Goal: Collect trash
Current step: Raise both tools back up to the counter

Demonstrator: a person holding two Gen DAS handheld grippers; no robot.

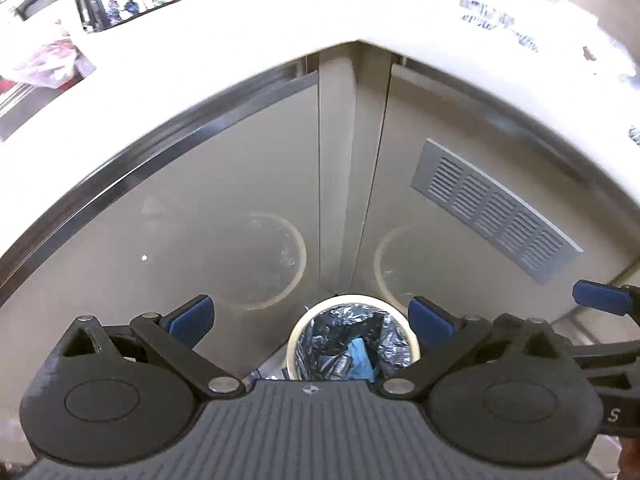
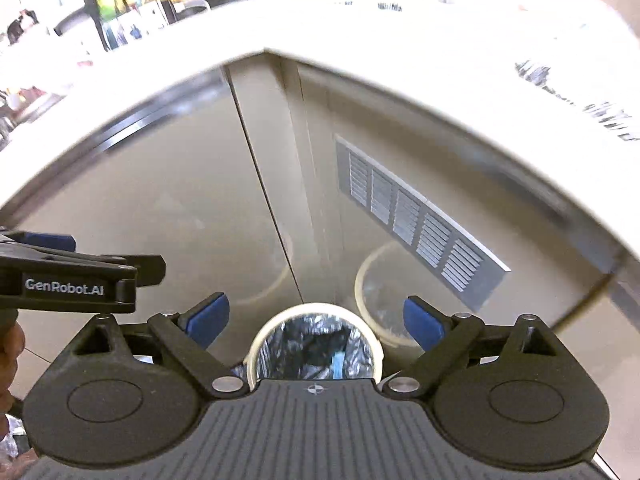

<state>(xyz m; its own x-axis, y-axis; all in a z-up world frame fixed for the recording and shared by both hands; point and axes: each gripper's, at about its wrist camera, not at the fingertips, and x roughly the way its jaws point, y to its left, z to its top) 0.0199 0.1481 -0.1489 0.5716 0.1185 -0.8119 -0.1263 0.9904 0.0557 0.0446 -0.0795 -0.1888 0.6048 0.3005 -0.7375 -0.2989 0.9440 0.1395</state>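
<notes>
A round cream trash bin [image 1: 297, 340] lined with a black bag stands on the floor in a cabinet corner, with a blue scrap [image 1: 360, 358] inside. It also shows in the right wrist view [image 2: 256, 354], partly hidden by the gripper body. My left gripper [image 1: 311, 318] is open and empty above the bin. My right gripper [image 2: 316, 320] is open and empty above the same bin. The right gripper's blue pad [image 1: 598, 298] shows at the right of the left wrist view. The left gripper's body [image 2: 68, 280] shows at the left of the right wrist view.
Glossy beige cabinet panels [image 1: 224, 200] meet at a corner and mirror the bin. A grey vent grille [image 1: 496, 210] sits on the right panel. A white countertop [image 1: 360, 12] runs above, with a phone [image 1: 136, 0] and a pinkish bag [image 1: 52, 60] on it.
</notes>
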